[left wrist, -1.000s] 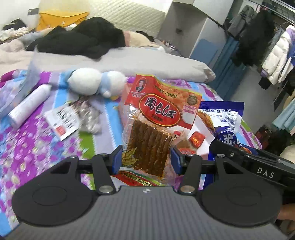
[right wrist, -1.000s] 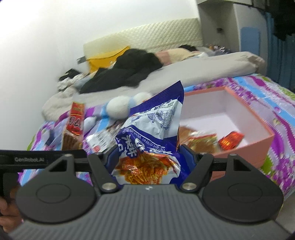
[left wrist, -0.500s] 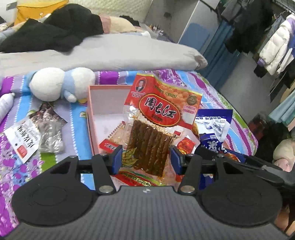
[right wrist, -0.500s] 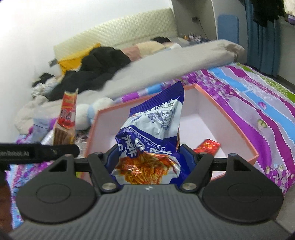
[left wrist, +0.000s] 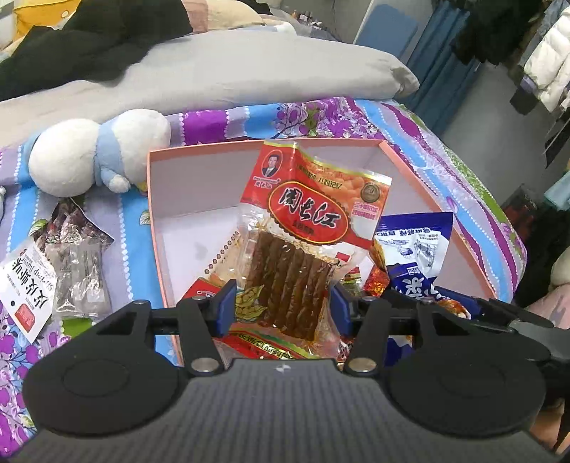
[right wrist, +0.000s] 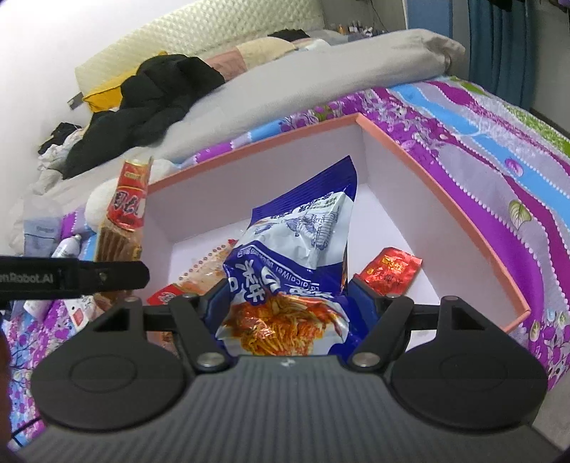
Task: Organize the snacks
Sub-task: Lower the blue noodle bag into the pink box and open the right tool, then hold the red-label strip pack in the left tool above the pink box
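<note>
Left gripper (left wrist: pixel 283 306) is clamped on the lower part of a red snack packet (left wrist: pixel 302 245) with brown sticks showing through its clear window; the packet stands upright over the pink box (left wrist: pixel 156 228). Right gripper (right wrist: pixel 285 302) is clamped on a blue-and-white noodle snack bag (right wrist: pixel 295 256), upright, held above the box interior.

Change vs. 1.0 s ago: both held packs now sit over the open box. In the left view the box was mostly hidden behind the red packet; its back wall and left wall are now in plain sight. In the right view the box lay off to the right; it now fills the centre behind the blue bag. Grip on both packs is unchanged.

Inside the box: a small red foil sachet (right wrist: pixel 390 270) on the floor to the right of the blue bag, and a flat clear-and-orange packet (left wrist: pixel 228 260) on the floor at left.

Surface: a purple, blue and green floral bedsheet (left wrist: pixel 445 167). Left of the box lie a clear crinkled wrapper (left wrist: pixel 76 263) and a white shrimp-flavour pack (left wrist: pixel 28 285), touching. Beyond them, a white-and-blue plush toy (left wrist: pixel 92 153) rests by the box's far left corner.

Farther back: a grey duvet (left wrist: pixel 249 67), black clothing (right wrist: pixel 156 103), a cream quilted headboard (right wrist: pixel 199 32), and hanging coats (left wrist: pixel 548 67) on the right.
</note>
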Tool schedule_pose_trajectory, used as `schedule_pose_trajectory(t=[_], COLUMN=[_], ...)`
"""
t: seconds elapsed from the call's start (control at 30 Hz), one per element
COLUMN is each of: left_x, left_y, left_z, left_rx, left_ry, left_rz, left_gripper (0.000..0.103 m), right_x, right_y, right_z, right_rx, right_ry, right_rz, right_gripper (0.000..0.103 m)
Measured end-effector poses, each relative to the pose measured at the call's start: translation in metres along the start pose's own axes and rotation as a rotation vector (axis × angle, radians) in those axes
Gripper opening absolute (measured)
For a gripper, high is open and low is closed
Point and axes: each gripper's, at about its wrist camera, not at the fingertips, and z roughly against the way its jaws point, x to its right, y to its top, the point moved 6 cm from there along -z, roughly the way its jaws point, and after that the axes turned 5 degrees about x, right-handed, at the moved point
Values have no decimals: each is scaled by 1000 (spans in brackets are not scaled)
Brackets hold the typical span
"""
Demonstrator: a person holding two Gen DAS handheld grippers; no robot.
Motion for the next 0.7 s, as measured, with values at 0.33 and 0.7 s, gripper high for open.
schedule_pose_trajectory(t=[0.33, 0.7], left_x=[0, -7], left_y=[-1, -26], left_z=[42, 132], left_rx=[69, 186], left_ry=[20, 20], left_rz=[1, -29], left_gripper=[74, 74], right_x=[-8, -38], right_y=[5, -11], right_z=[22, 83], right_rx=[34, 134], right_ry=[20, 58], right_rz=[1, 13], right_gripper=[85, 85])
